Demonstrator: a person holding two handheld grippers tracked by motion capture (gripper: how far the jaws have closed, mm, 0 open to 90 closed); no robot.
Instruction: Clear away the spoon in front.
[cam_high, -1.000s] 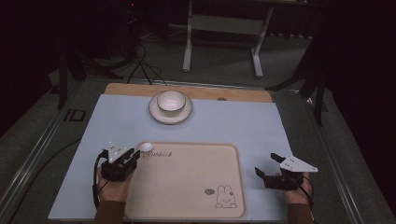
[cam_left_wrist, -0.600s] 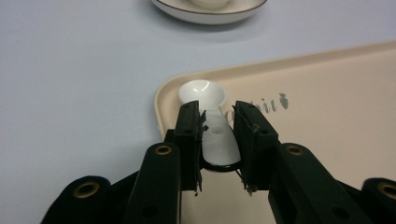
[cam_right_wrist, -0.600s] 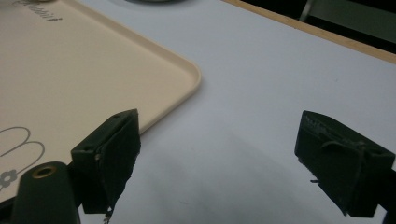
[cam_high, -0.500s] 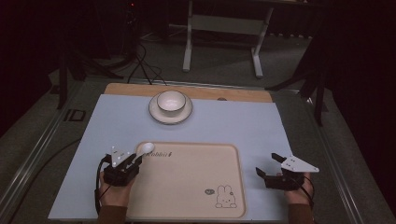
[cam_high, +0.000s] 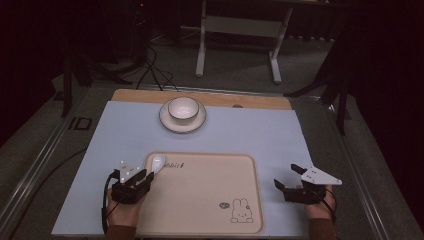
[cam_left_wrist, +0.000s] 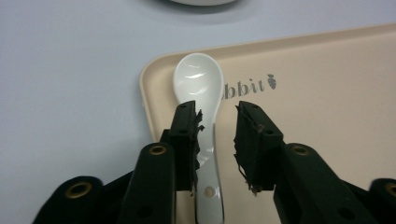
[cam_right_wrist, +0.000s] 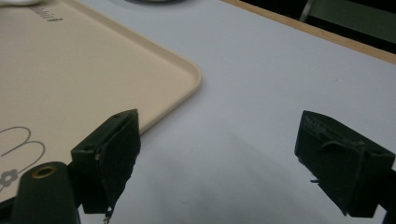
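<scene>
Your left gripper (cam_left_wrist: 215, 112) has just been opening: jaws now part-open, spoon (cam_left_wrist: 201, 126) handle between them, hugging the left pad with a clear gap to the right one, so nothing is gripped. The spoon lies on the tray (cam_left_wrist: 327, 116), bowl just ahead of the tips in the tray's corner, handle running back under the claw. To finish the release cleanly, open a bit more so the left pad clears the handle, then back straight off along the handle line; don't drag sideways or you'll skid it. Right gripper (cam_right_wrist: 219, 154) stands wide open and empty over the mat (cam_right_wrist: 261, 93), just off the tray edge. The left gripper view gives you pad-to-handle clearance; the high view gives layout instead: bowl on saucer (cam_high: 182, 114) well ahead of both claws.
</scene>
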